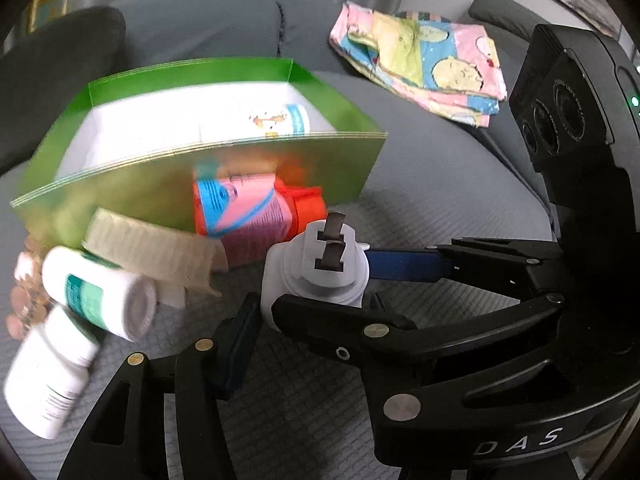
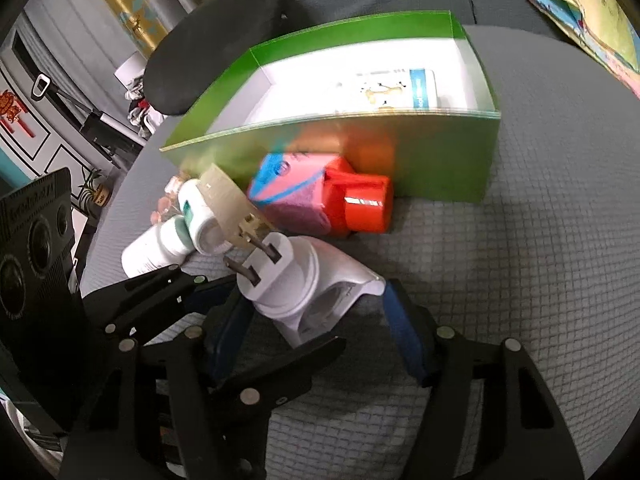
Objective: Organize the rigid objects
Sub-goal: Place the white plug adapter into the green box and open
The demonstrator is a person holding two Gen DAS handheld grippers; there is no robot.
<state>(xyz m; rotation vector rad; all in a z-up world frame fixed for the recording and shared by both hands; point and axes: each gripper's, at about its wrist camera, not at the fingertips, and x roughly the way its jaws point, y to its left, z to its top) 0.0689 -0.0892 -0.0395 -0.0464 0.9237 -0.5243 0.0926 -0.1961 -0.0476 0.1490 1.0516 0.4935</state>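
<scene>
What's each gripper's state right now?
Left gripper: jaws around the white plug, grip cannot be told.
Right gripper: around the same plug, grip cannot be told.

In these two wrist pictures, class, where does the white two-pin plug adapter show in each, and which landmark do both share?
Left wrist view: the white plug adapter sits just below centre, pins facing the camera.
Right wrist view: the white plug adapter lies slightly left of centre, low, pins pointing up-left.
Shared landmark: the green box behind it.

Grey quilted sofa seat [image 2: 500,264] carrying a green box [image 2: 448,160], red-capped bottle [image 2: 320,200], two white bottles [image 1: 100,292], white plug [image 2: 304,284], and folded patterned cloth [image 1: 424,64] lying apart
</scene>
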